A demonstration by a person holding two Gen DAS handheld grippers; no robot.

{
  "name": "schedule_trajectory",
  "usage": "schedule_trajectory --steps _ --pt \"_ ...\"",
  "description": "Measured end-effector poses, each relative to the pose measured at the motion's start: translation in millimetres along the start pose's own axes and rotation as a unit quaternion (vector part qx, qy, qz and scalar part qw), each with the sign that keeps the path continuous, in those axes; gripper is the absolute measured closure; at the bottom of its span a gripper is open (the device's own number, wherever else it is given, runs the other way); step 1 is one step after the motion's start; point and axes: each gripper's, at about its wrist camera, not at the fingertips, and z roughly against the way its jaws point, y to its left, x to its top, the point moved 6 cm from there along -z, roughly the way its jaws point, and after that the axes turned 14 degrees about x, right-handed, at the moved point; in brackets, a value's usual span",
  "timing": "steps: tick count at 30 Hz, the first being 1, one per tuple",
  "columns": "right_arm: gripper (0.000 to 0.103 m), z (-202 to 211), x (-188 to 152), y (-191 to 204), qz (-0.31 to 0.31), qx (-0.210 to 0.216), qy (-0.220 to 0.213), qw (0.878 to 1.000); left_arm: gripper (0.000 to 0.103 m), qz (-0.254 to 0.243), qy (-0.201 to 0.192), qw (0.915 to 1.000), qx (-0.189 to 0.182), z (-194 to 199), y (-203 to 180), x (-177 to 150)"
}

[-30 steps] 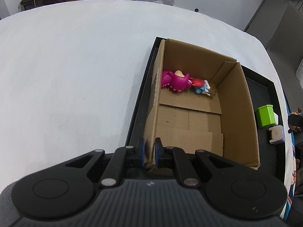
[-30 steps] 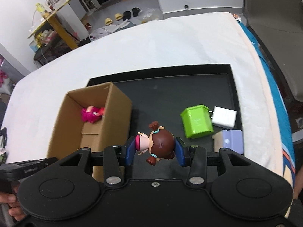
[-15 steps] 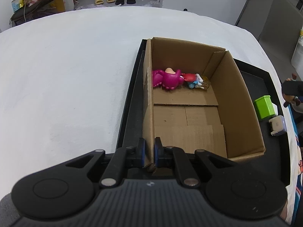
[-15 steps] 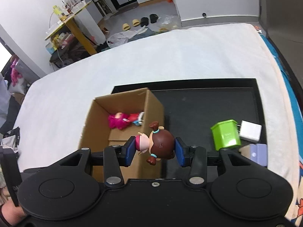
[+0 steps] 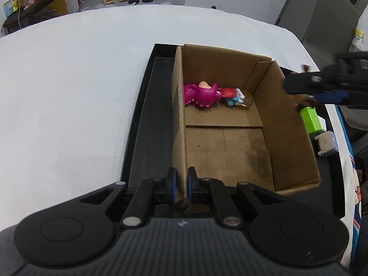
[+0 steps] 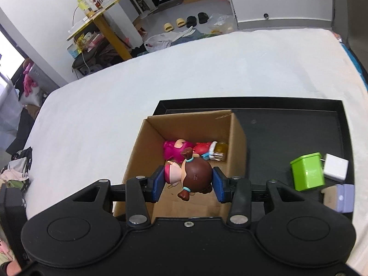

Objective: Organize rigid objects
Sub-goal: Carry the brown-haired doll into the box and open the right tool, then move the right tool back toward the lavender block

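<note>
Carried from over the tray, the doll (image 6: 191, 177) gripped by the right fingers (image 6: 159, 185) now hangs above the box (image 6: 135, 151); release it just ahead of the fingers while the left fingers (image 5: 172, 185) pinch the box wall.

right gripper (image 6: 188, 182) with doll (image 6: 192, 176) now over box (image 6: 238, 138)

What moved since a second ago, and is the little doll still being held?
The right gripper carried the brown-haired doll leftward, from over the black tray to above the open cardboard box. It still holds the doll. The left gripper stayed clamped on the box's wall. The pink toy and red toy inside, and the green block, did not move.
</note>
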Motion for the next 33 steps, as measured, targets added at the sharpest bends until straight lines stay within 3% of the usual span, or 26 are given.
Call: schedule_trajectory --steps 12,26,33 --pt "0.06 -45 -2 4 -0.019 0.01 0.027 0.999 0.094 0.018 0.019 0.9996 -0.011 -3 10 4" --pt "0.059 -73 0 0 -0.056 0.031 0.018 0.998 0.093 0.035 0.038 0.9986 -0.014 -8 7 5" --pt "0.056 -60 0 0 -0.062 0.041 0.017 0.997 0.093 0.04 0.041 0.9982 -0.013 -6 7 6"
